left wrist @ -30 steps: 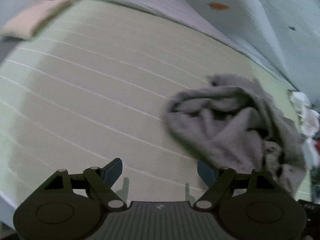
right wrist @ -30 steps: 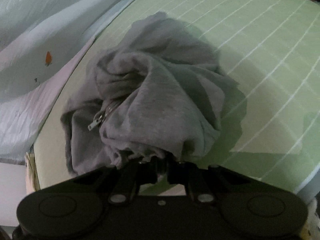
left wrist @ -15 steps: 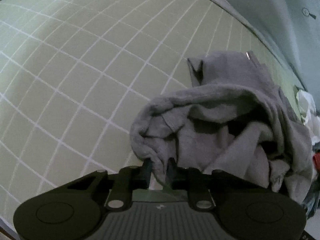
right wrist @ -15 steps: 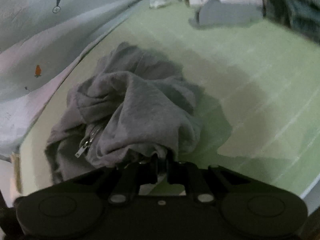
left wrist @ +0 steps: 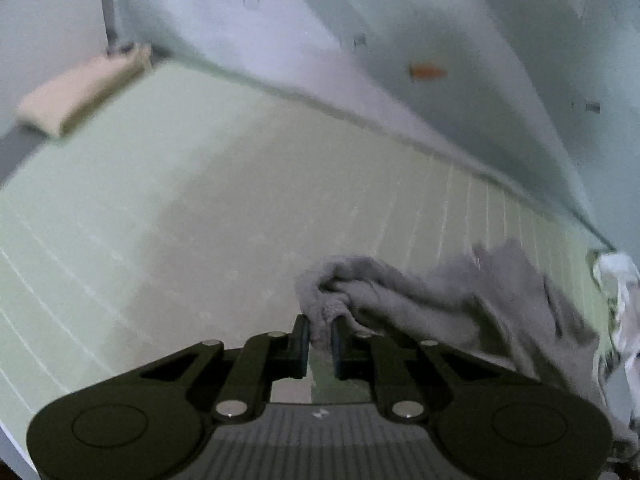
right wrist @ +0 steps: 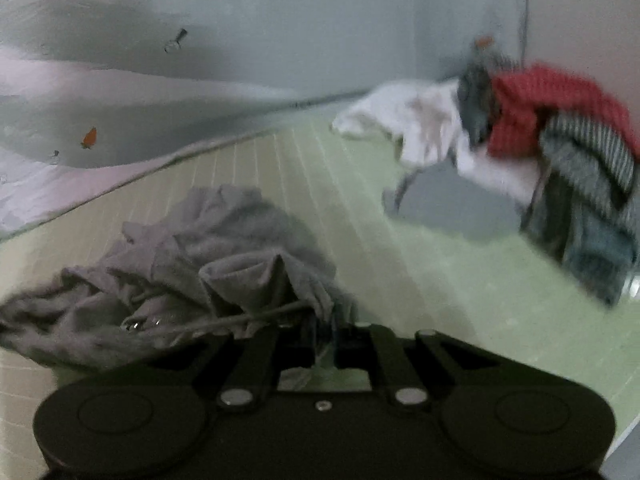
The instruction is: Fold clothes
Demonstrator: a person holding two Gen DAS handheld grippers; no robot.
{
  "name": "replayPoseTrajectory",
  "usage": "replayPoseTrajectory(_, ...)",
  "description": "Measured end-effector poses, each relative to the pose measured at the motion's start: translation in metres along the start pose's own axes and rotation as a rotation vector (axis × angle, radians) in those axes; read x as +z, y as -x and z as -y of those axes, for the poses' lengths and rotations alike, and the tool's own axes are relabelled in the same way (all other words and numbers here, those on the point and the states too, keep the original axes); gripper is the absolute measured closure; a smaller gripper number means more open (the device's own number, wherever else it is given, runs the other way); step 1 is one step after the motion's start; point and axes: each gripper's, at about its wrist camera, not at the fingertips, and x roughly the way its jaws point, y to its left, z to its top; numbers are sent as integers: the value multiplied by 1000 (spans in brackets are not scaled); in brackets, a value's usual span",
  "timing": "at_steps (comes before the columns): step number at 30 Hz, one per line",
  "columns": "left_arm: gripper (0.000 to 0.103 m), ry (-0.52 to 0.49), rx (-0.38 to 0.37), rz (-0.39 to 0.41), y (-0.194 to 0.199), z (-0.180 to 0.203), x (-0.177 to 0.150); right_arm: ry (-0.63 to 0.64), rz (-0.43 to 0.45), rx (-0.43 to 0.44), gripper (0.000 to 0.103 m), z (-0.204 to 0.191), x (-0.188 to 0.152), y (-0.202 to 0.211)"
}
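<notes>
- Lying under everything is the bed (left wrist: 168, 208), covered with a light green sheet with thin white lines.
- Running along the far side of the bed is a pale blue blanket (left wrist: 460, 28) with a small orange mark (left wrist: 426, 72) on it.
- Sitting in a heap at the far right end of the bed is a pile of clothes (right wrist: 560, 152), with a red piece on top, a white piece beside it and striped and blue pieces hanging down.
- Stretching across the sheet is the grey garment (right wrist: 224, 248), all crumpled; it is lying near the blanket and well apart from the pile of clothes.
- Showing in the folds of the grey garment is a shiny zipper (right wrist: 140, 323), with a thin grey cord running beside it.
- Resting in the far left corner of the bed is a folded beige cloth (left wrist: 80, 92).
- The left tool (left wrist: 319, 336) is pinching a bunched edge of the grey garment tight between its two fingers.
- The right tool (right wrist: 324, 336) is squeezing another edge of the grey garment; its fingers are close together with cloth between them.
- Both views are a bit blurry.
</notes>
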Motion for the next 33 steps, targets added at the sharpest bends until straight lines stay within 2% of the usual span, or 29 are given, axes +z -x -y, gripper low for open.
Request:
replayPoseTrajectory(4,90,5,-31,60,15,-3,25,96,108,-49,96,-3,16,11)
replayPoseTrajectory(7,90,-20,-40,110,25,4,42,117,189,-75,97,-3,38,19)
replayPoseTrajectory(10,90,-28,-92,167,45,12,61,134,269,-101,97,-4,61,28)
replayPoseTrajectory(14,90,-70,-155,295,77,32,97,170,397,-125,97,-8,91,45)
replayPoseTrajectory(16,90,-105,-169,377,94,43,112,140,456,-98,97,-8,108,59)
replayPoseTrajectory(18,90,-138,-182,452,107,53,126,110,485,-73,96,-8,120,65)
replayPoseTrajectory(20,89,-143,-183,466,98,58,137,101,458,-73,90,-10,124,55)
replayPoseTrajectory(21,87,-141,-167,449,87,61,140,101,429,-76,77,-12,124,46)
replayPoseTrajectory(22,85,-141,-132,410,71,64,141,101,353,-73,55,-12,121,30)
replayPoseTrajectory(23,84,-138,-98,362,54,67,140,101,270,-70,49,-13,117,14)
replayPoseTrajectory(25,82,-124,-65,253,25,67,128,87,125,-75,48,-8,99,-14)
replayPoseTrajectory(26,74,-117,-63,205,14,65,118,79,53,-79,47,-5,90,-28)
replayPoseTrajectory(27,64,-111,-62,159,5,63,106,70,20,-80,42,-3,81,-34)
replayPoseTrajectory(29,56,-104,-73,63,-10,59,81,51,-35,-82,30,1,62,-42)
replayPoseTrajectory(30,54,-102,-80,14,-18,57,68,41,-62,-83,27,4,53,-46)
replayPoseTrajectory(33,52,-82,-125,-148,-40,58,30,-2,-131,-57,26,8,28,-56)
